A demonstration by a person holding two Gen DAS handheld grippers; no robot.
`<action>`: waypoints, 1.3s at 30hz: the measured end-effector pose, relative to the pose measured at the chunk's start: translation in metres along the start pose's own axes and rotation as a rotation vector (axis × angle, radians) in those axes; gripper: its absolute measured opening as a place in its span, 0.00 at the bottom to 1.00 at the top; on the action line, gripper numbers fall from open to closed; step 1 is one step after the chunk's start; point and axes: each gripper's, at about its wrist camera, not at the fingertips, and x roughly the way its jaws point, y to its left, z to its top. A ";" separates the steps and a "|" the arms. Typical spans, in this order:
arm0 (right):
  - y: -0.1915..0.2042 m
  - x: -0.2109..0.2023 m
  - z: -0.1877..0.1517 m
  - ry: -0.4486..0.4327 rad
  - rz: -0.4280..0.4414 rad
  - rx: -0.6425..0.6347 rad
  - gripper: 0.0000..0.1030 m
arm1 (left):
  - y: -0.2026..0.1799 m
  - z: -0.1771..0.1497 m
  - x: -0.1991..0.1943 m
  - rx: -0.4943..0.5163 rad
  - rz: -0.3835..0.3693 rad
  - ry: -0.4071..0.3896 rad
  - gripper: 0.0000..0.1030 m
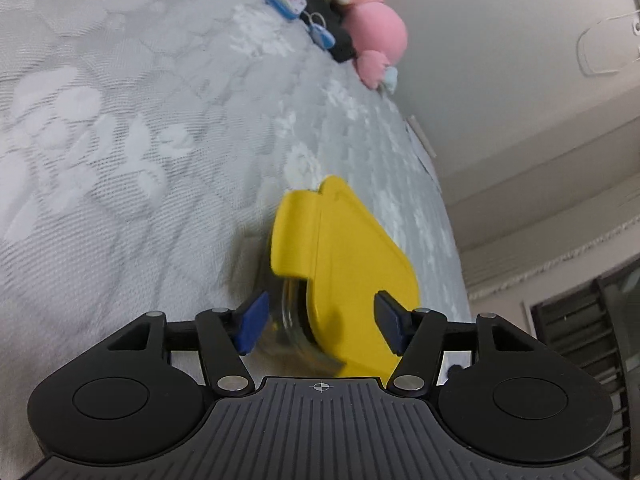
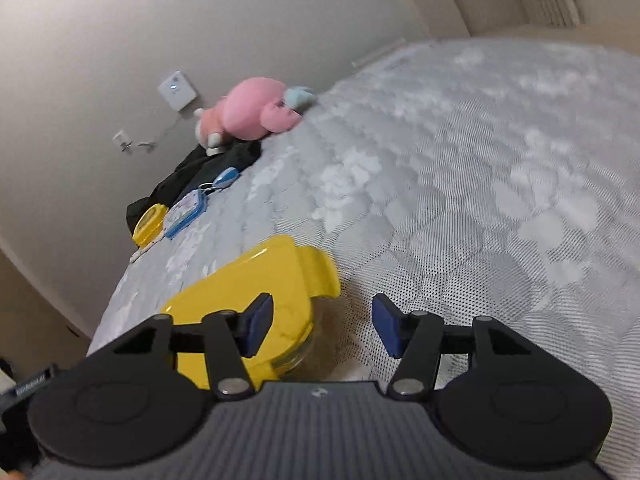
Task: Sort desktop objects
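Yellow-lidded glass box [image 1: 340, 264] lies on the grey patterned bed [image 1: 120, 140], near its edge. Left tongs [image 1: 318, 326] stand part open astride its near end, pads not clearly pressing. Right tongs [image 2: 322, 326] stand part open, empty, the box [image 2: 256, 292] behind their left finger. Pink plush toy [image 2: 248, 112] lies far off.

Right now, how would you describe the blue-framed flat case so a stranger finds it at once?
On the grey patterned mattress, look near the wall-side edge beside the black cloth. The blue-framed flat case lies between a small yellow box and a blue keychain; only it has a white printed face.
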 end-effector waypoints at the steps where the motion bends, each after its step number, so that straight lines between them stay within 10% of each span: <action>1: -0.003 0.009 0.001 0.014 0.000 0.013 0.57 | 0.000 0.004 0.005 0.004 -0.003 0.005 0.61; 8: -0.021 0.046 -0.003 0.094 0.083 0.146 0.55 | 0.006 0.017 0.027 -0.009 -0.055 0.058 0.63; 13: -0.013 0.045 -0.007 0.105 0.127 0.133 0.37 | 0.004 0.022 0.032 0.020 -0.055 0.074 0.63; 28: 0.009 0.037 -0.010 0.105 0.097 0.014 0.38 | -0.001 0.022 0.028 0.061 -0.033 0.078 0.63; 39: 0.014 0.027 -0.010 0.039 0.065 -0.036 0.44 | 0.013 0.042 -0.002 -0.088 -0.183 -0.090 0.63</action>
